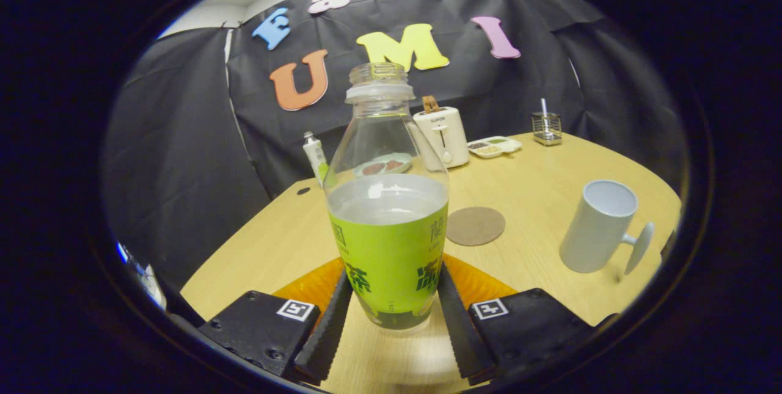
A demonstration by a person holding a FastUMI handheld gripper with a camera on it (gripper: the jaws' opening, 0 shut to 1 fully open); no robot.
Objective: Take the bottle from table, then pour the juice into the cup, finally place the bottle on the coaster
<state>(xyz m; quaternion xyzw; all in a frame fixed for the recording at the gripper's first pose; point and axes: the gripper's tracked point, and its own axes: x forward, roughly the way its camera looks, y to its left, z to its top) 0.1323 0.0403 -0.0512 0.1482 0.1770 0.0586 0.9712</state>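
You are just beginning: your gripper (391, 314) is clasping the bottle (388, 211) low on its label, both fingers pressing its sides; it is standing upright on the table (537, 186), uncapped and half full; pouring and placing are still waiting. The cup (599, 226) is sitting well to the right; the coaster (475, 226) is lying just beyond the bottle; a toaster (441, 136) and tray (495, 146) are standing farther back, blocking nothing.

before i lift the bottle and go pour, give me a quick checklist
1. Grip: both fingers of the gripper press the bottle at its label: ok.
2. Cap off, neck open: ok.
3. Juice in the bottle, about half full: ok.
4. Cup upright, mouth open, on the table: ok.
5. Coaster bare, beyond the bottle: ok.
6. Grip firmness: cannot tell.
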